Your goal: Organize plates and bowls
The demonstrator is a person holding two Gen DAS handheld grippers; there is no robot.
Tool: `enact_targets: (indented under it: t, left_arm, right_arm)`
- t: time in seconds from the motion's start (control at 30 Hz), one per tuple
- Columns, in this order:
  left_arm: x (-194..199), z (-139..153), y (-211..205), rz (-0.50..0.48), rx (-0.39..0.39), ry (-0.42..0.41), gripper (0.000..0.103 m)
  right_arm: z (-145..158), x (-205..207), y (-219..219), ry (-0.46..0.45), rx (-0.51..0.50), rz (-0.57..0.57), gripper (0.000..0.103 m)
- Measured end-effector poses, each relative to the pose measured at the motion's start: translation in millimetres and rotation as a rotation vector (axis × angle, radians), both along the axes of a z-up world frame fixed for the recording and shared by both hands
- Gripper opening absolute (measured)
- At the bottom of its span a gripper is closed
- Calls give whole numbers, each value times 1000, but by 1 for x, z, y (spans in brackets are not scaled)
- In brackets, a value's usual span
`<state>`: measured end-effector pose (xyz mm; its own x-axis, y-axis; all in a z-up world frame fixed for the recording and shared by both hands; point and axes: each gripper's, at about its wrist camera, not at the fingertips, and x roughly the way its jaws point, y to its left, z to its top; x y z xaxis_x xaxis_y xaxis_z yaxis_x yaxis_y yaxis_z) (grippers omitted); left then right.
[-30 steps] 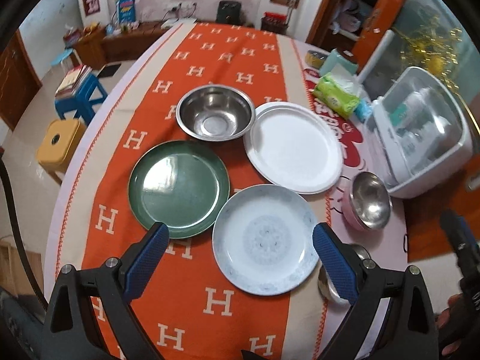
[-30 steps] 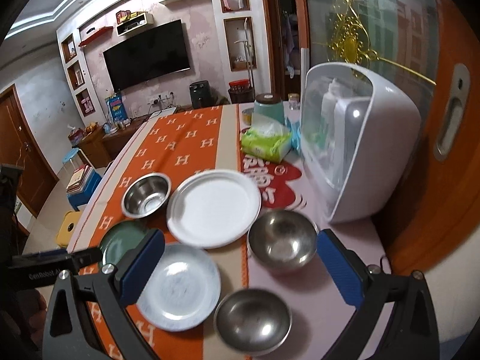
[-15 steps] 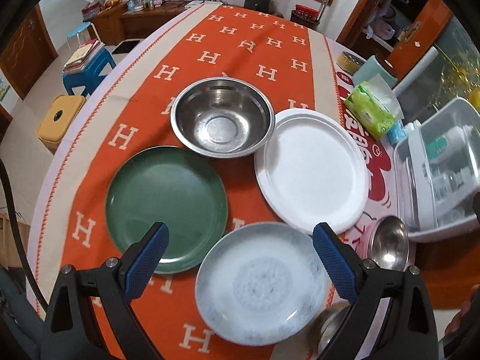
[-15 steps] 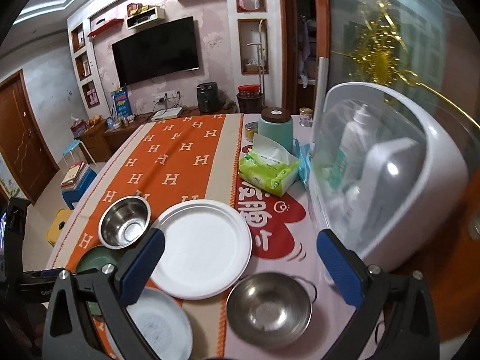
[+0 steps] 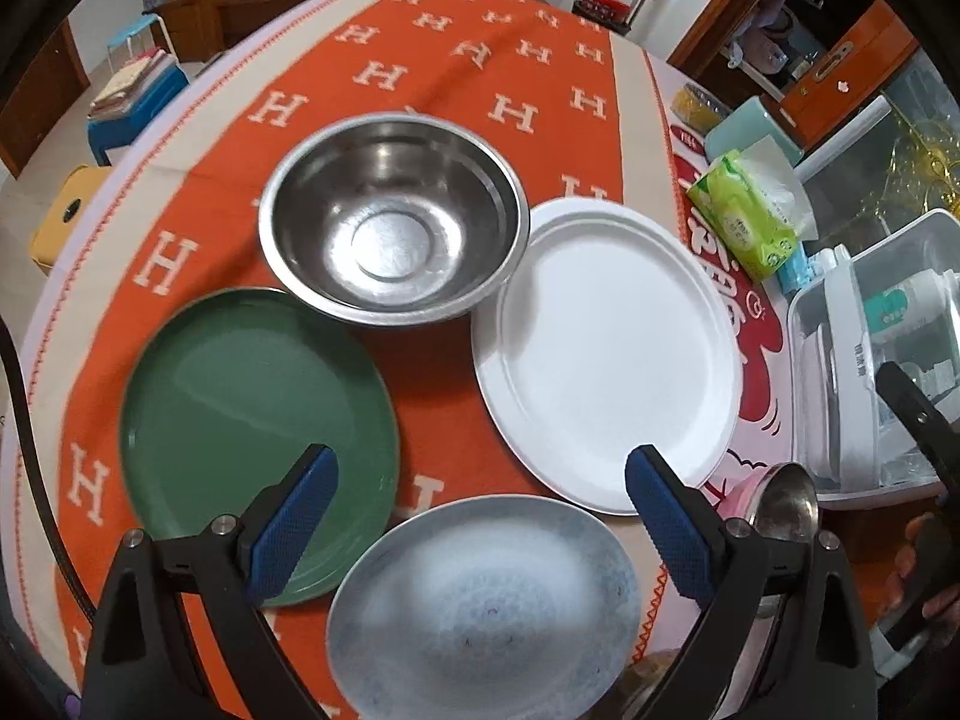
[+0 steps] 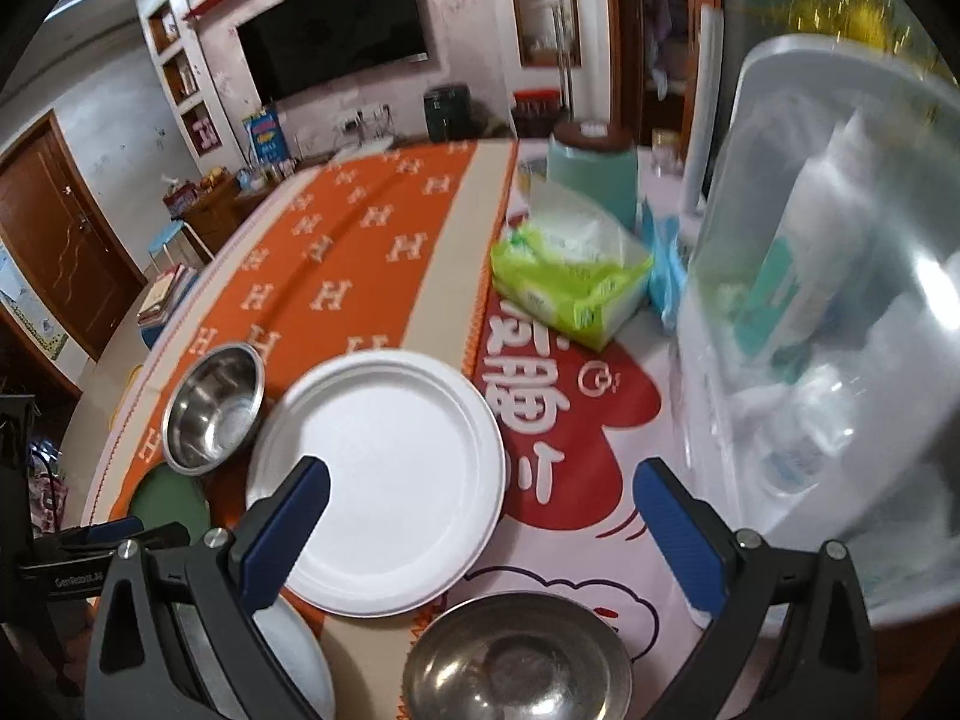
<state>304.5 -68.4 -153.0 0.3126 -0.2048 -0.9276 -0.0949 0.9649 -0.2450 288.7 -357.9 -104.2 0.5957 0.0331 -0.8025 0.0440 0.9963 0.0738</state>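
On the orange table runner lie a green plate (image 5: 252,420), a large steel bowl (image 5: 393,219), a white plate (image 5: 606,354) and a pale patterned plate (image 5: 486,606). My left gripper (image 5: 480,516) hovers open above the patterned plate's far rim, nothing between its blue pads. In the right wrist view the white plate (image 6: 384,486), the steel bowl (image 6: 213,408) and a nearer steel bowl (image 6: 516,660) show. My right gripper (image 6: 480,534) is open above the nearer bowl and the white plate's edge. A small steel bowl (image 5: 786,501) peeks behind the left gripper's right finger.
A white plastic bin (image 6: 840,324) with bottles stands on the right. A green tissue pack (image 6: 570,282) and a teal canister (image 6: 594,171) sit behind the plates. A blue stool (image 5: 129,102) and a yellow stool (image 5: 66,219) stand beyond the table's left edge.
Both grippers have moved forward and lower over the table. The dishes look larger and closer; the nearest steel bowl has left the right view. Nothing was gripped.
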Motion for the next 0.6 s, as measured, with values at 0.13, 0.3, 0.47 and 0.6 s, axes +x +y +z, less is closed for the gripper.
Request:
enact_targets:
  t: [0.13, 0.3, 0.47, 0.6]
  left_arm:
    - [13, -21, -5, -19, 9, 33, 96]
    - [25, -42, -13, -67, 17, 50, 96]
    - [34, -58, -20, -95, 4, 61, 96]
    - [37, -67, -25, -90, 28, 61, 93]
  right_arm:
    - [-31, 18, -12, 86, 104, -1, 96]
    - [-71, 33, -21, 184, 178, -35, 84]
    - [-103, 43, -27, 254, 218, -55, 56]
    - [-119, 48, -27, 281, 244, -45, 41]
